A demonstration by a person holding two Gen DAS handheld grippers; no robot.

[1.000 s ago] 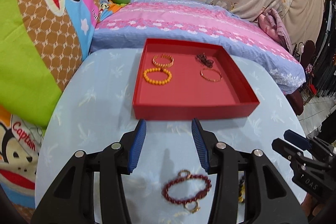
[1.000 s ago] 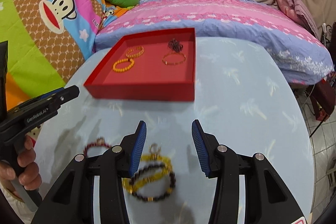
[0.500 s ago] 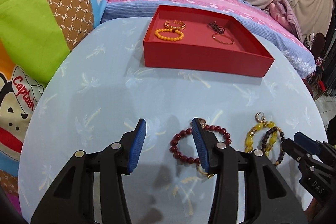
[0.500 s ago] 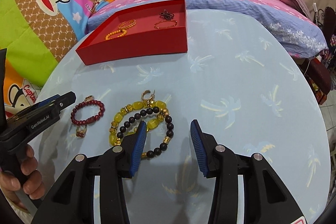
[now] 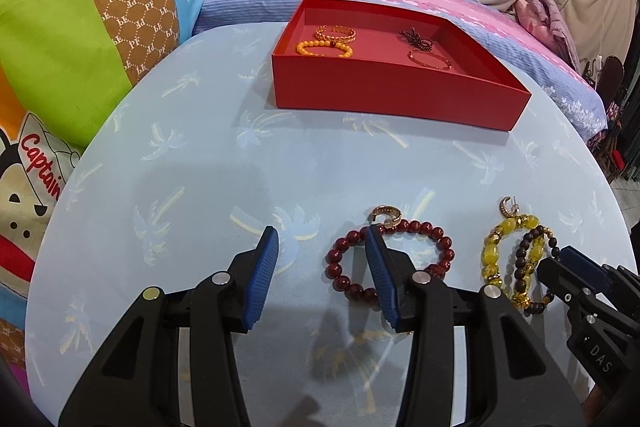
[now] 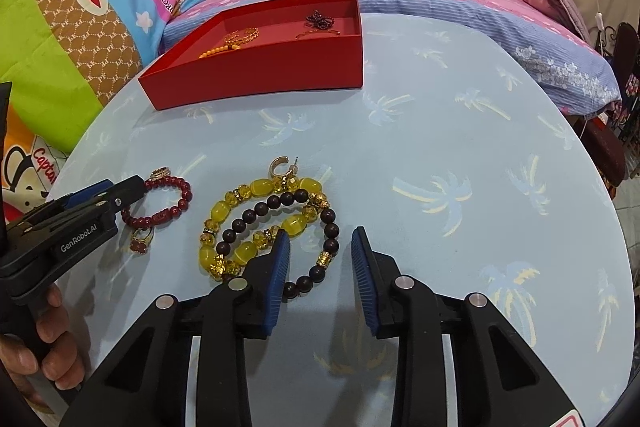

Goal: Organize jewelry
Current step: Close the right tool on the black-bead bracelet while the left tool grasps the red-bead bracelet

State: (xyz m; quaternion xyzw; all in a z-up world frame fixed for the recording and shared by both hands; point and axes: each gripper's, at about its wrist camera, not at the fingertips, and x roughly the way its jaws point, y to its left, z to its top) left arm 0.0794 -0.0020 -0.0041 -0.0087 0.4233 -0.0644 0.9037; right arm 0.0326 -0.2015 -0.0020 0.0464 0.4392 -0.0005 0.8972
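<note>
Both grippers stood released: the left gripper [image 5: 320,247] straddled the maroon bracelet's [image 5: 390,261] near-left arc, so closing squarely there appeared advisable before carrying to the red tray [image 5: 392,95], while the right gripper [image 6: 318,247] bracketed the dark bead bracelet [image 6: 320,239] on the worktop [image 6: 460,167].

Left gripper [image 5: 320,251] low, jaws spread wide, nothing between them. Right gripper [image 6: 318,253] likewise agape. Bare hand [image 6: 36,355] grips left handle.

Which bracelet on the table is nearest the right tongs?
The dark brown bead bracelet: its near arc runs between the open right tongs. It overlaps the yellow bracelet, which lies just left; the red bead bracelet is farther left, by the left tongs.
</note>
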